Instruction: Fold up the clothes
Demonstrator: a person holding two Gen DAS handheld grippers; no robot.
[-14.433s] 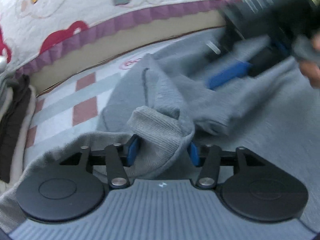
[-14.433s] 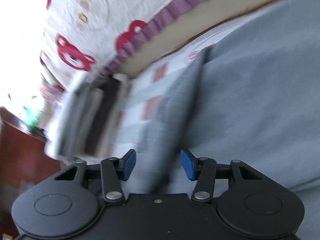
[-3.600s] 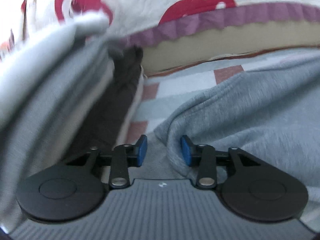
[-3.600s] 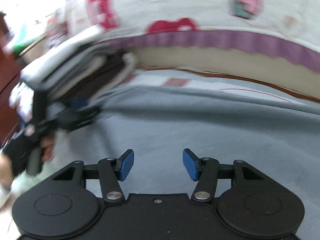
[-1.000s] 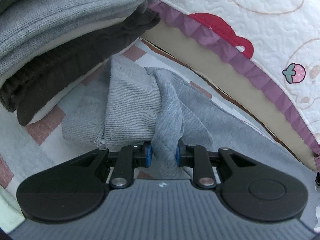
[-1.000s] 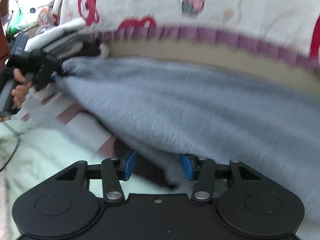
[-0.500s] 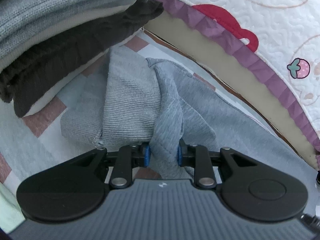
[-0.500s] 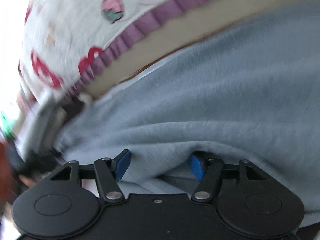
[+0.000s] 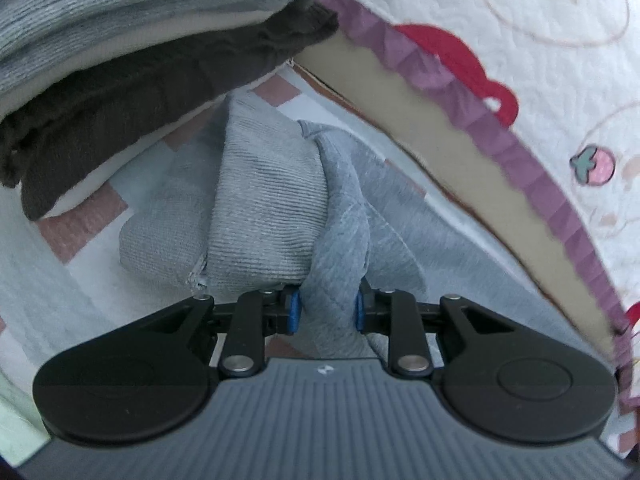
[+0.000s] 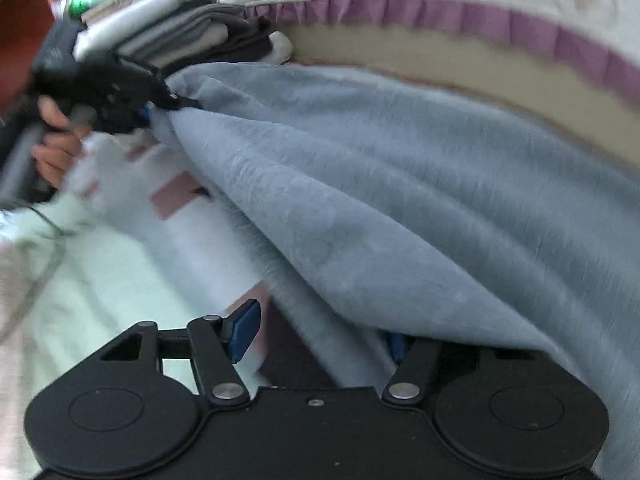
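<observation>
The grey sweatshirt [image 10: 400, 184] lay spread over the checked bed sheet [image 10: 120, 280], stretched between the two grippers, with its far side running along the mattress edge [image 10: 440, 60] under the purple-frilled quilt [image 9: 560, 40]. Motion blur smeared most of the right wrist view, and the garment's draped edge hid the right blue pad of the right gripper [image 10: 320, 334], so whether those widely spread jaws held any cloth could not be told. No brand, label or writing could be read; the quilt showed only red and strawberry prints. The left gripper [image 9: 326, 308] had its blue pads pressed onto a bunched fold of the sweatshirt beside its ribbed cuff [image 9: 264, 216], near the stack of folded clothes [image 9: 140, 60] at the sheet's far left corner. In the right wrist view a hand [image 10: 56, 144] was wrapped around that gripper's handle, fingers curled, low over the sheet.
</observation>
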